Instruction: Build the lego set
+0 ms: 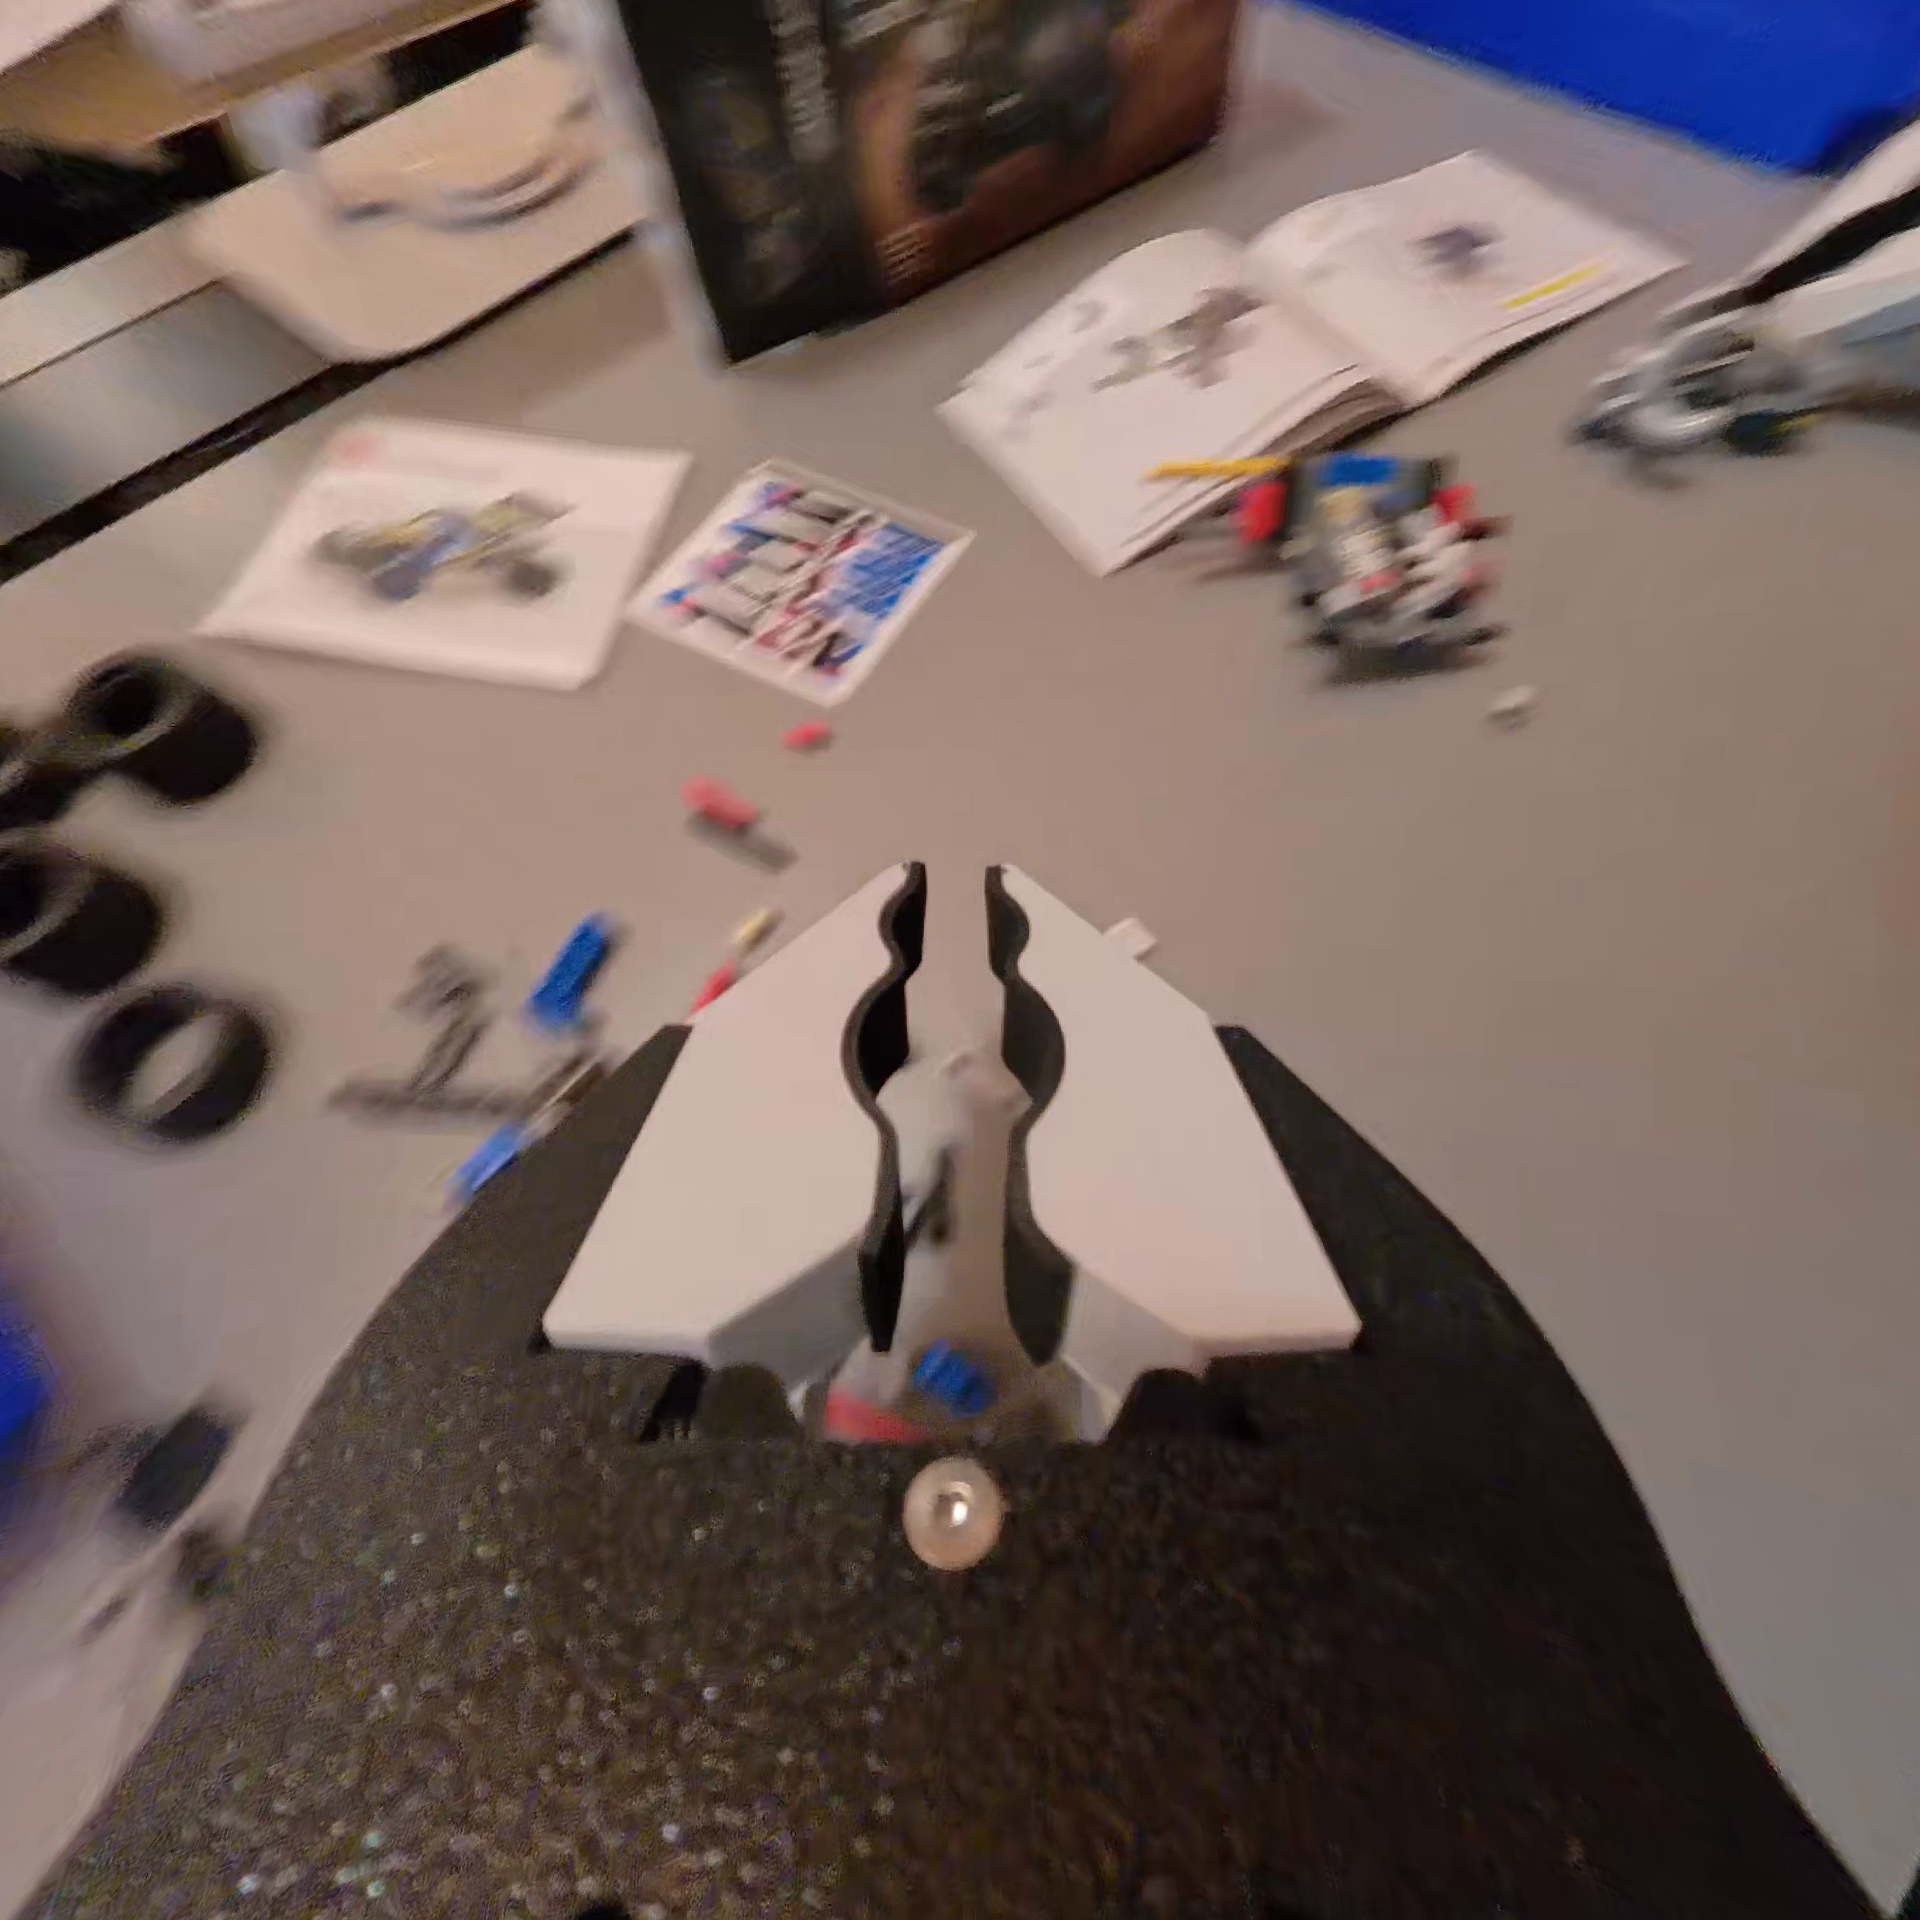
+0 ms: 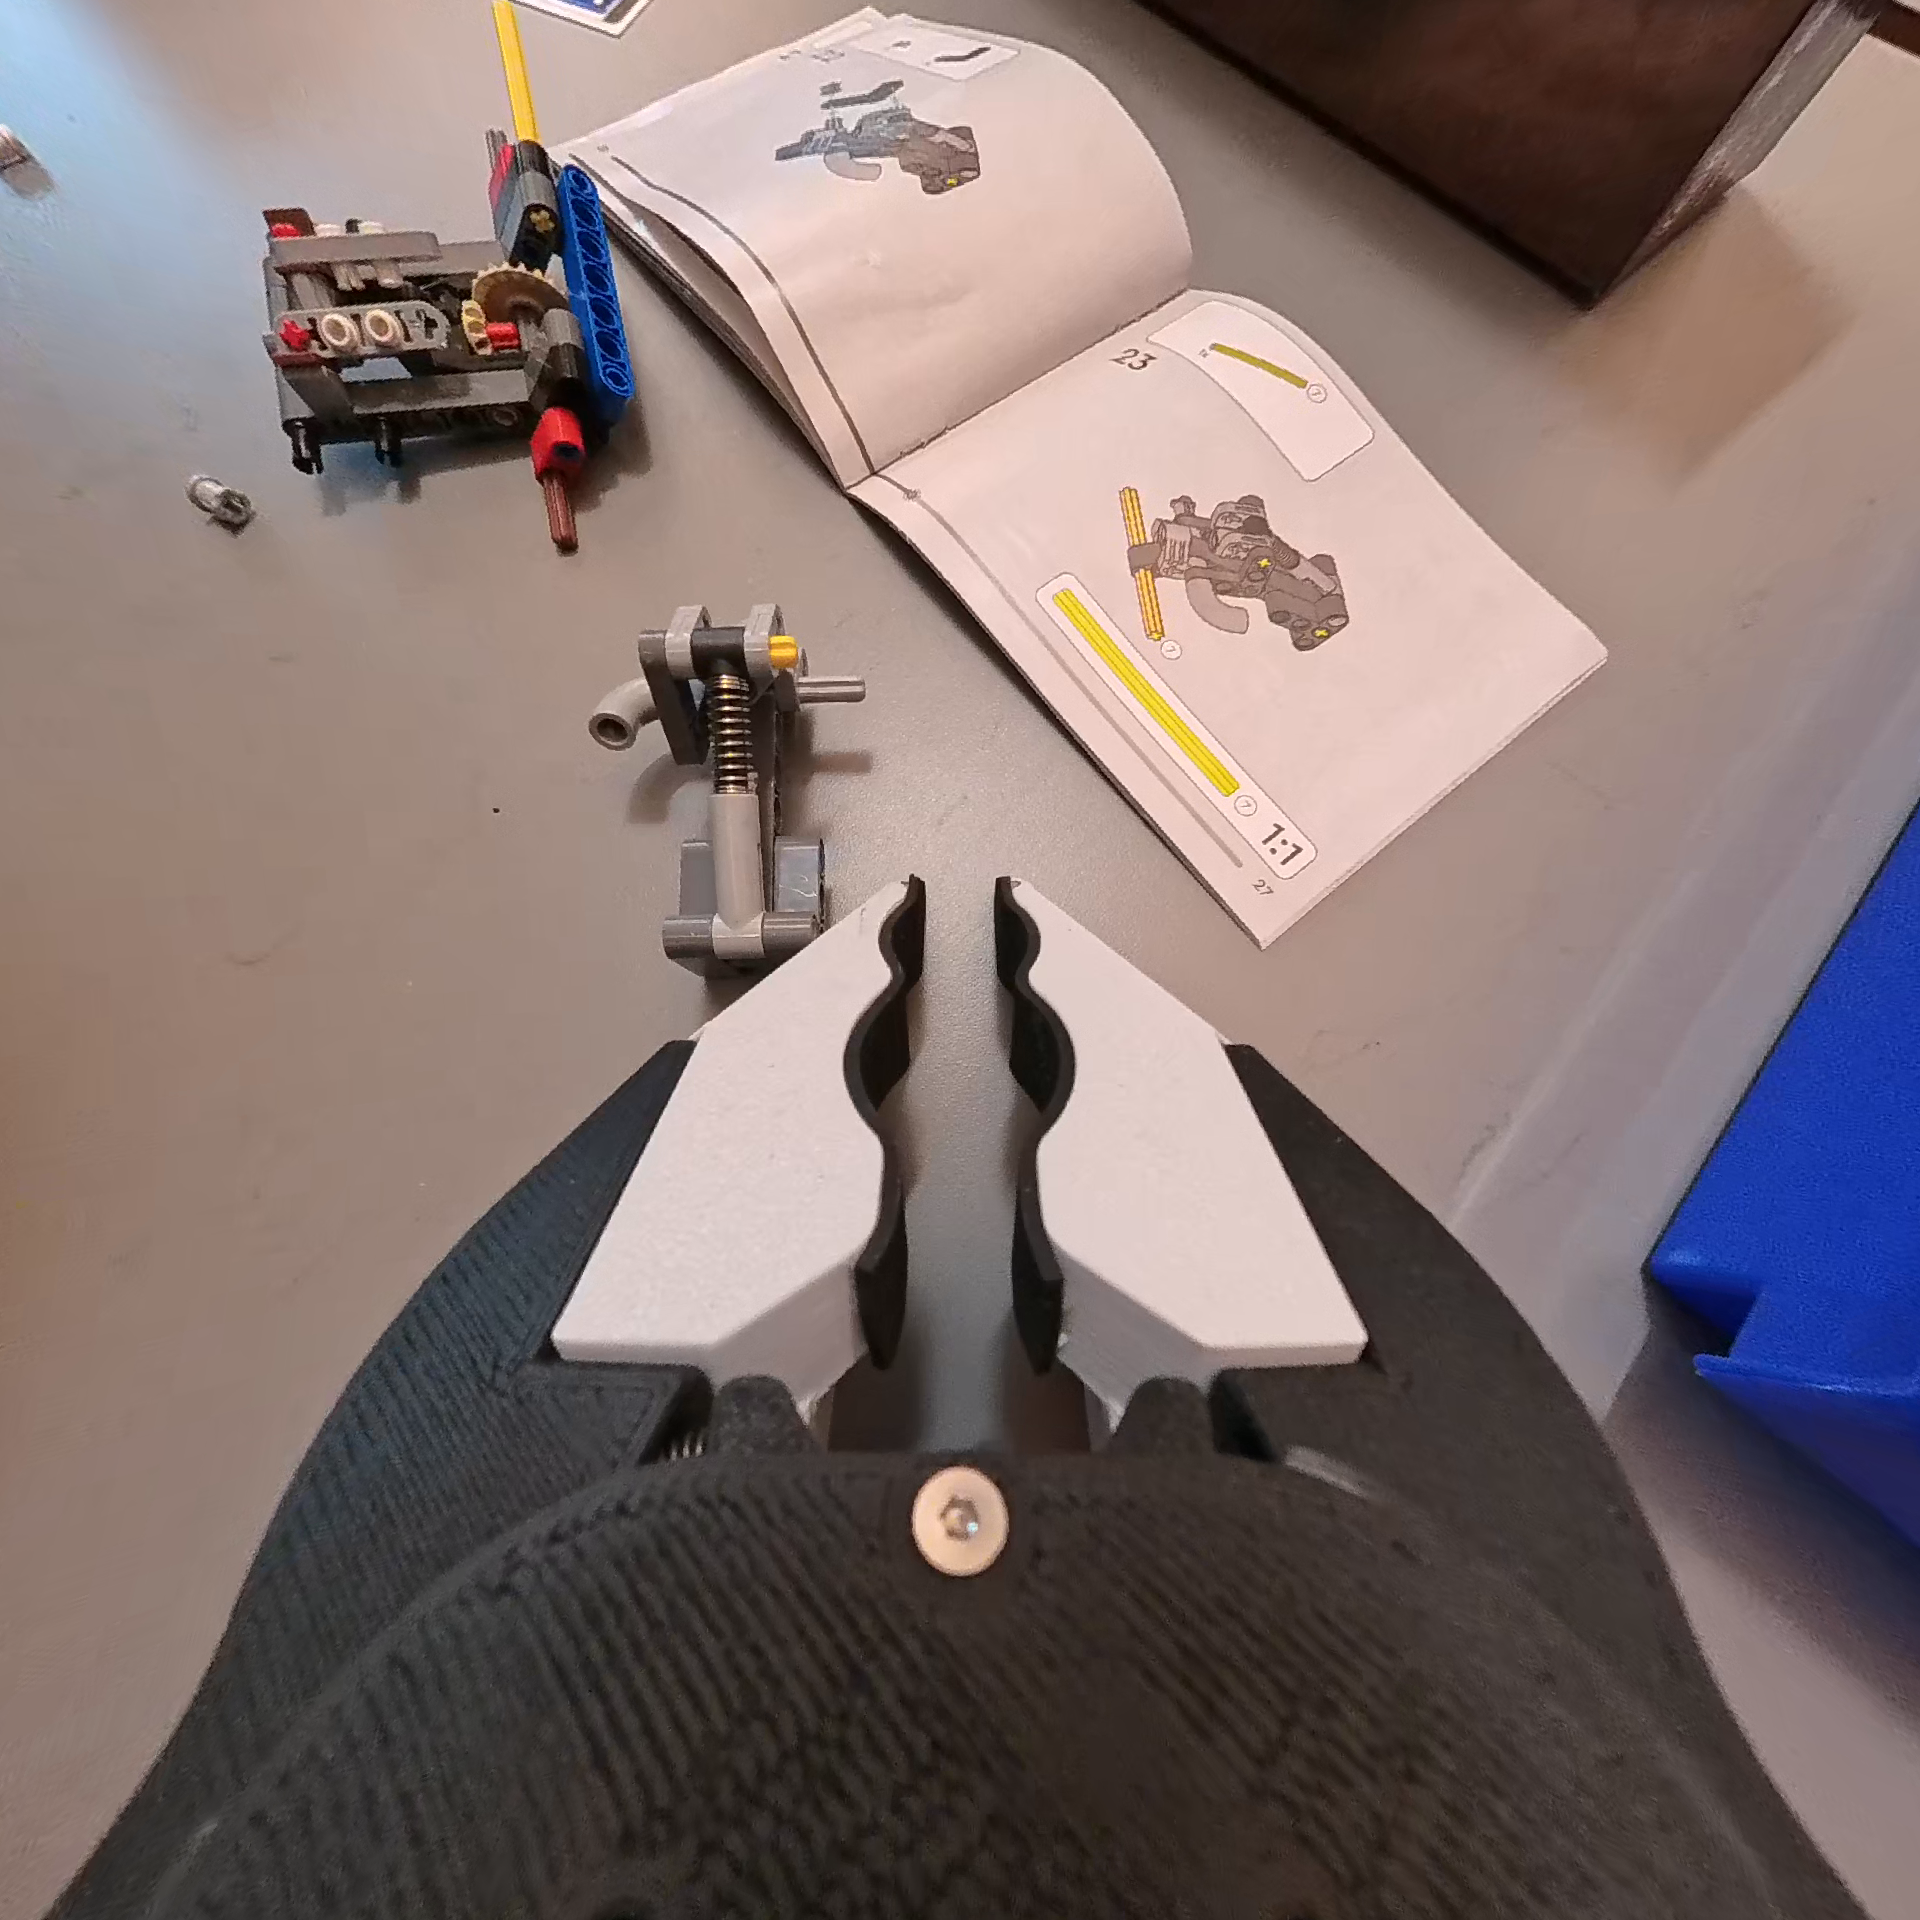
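Spring strut assembly (image 2: 727, 790): lies flat on the grey table (image 2: 312, 935), long axis running from the near end, just beside the right gripper (image 2: 958, 883), away toward the far end. The near end is a grey forked base; the far end carries a grey bracket with a yellow pin. A bare metal coil spring wraps the upper half of the shaft, and a curved grey tube sticks out to its left.

Gearbox block (image 2: 436, 332): sits farther away to the left, well apart from the strut. It is grey, with tan gears, red pins and a blue beam along its right edge. A yellow rod (image 2: 512, 62) points away from its far corner.

Open booklet (image 2: 1039, 436): lies to the right of both builds, pages up.

Right gripper: jaws narrow, a slim gap between them, nothing held, tips just to the right of the strut base.

Left gripper (image 1: 956, 873): jaws narrow at the tips. A grey piece (image 1: 961, 1101) sits between them deeper in; the view is blurred, so a grip cannot be confirmed. Black tyres (image 1: 171, 1060) lie at left, loose parts (image 1: 571, 971) nearby.
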A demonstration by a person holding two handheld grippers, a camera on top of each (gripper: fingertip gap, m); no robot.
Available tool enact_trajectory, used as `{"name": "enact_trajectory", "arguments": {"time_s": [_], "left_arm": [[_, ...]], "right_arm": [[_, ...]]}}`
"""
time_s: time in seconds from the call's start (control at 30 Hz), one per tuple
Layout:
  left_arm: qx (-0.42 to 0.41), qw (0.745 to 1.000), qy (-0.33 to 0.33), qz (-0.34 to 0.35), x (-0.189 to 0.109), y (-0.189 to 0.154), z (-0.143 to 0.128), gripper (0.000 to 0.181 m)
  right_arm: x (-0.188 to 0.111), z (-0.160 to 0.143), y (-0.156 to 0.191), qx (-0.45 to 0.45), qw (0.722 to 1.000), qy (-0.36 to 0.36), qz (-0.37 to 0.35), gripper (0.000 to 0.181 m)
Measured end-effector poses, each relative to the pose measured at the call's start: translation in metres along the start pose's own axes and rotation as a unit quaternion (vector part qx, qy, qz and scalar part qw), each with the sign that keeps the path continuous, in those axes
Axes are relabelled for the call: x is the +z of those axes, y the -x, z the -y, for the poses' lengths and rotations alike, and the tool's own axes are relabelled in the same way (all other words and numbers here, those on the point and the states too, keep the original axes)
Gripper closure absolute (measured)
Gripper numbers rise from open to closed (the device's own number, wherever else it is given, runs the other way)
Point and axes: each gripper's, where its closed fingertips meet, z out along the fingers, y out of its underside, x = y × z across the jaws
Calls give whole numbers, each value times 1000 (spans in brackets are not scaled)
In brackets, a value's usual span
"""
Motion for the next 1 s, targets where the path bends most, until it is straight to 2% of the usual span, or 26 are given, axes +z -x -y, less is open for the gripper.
{"name": "enact_trajectory", "arguments": {"time_s": [0.1, 0.23, 0.3, 0.37, 0.47, 0.6, 1.0], "left_arm": [[-29, 991, 53, 119, -42, 67, -33, 173], [-124, 946, 116, 276, -118, 146, -86, 174], [-167, 929, 124, 307, -143, 164, -108, 174], [-202, 922, 120, 307, -153, 170, -122, 174], [-220, 925, 116, 288, -149, 167, -132, 174], [-192, 940, 123, 254, -123, 154, -130, 174], [-60, 983, 134, 110, -29, 118, -67, 170]], "right_arm": [[0, 0, 0, 1, 1000, 0, 1, 169], [0, 0, 0, 3, 1000, 0, 3, 169], [0, 0, 0, 5, 1000, 0, 4, 169], [0, 0, 0, 5, 1000, 0, 4, 169], [0, 0, 0, 4, 1000, 0, 4, 169], [0, 0, 0, 3, 1000, 0, 2, 170], [0, 0, 0, 1, 1000, 0, 1, 170]]}}
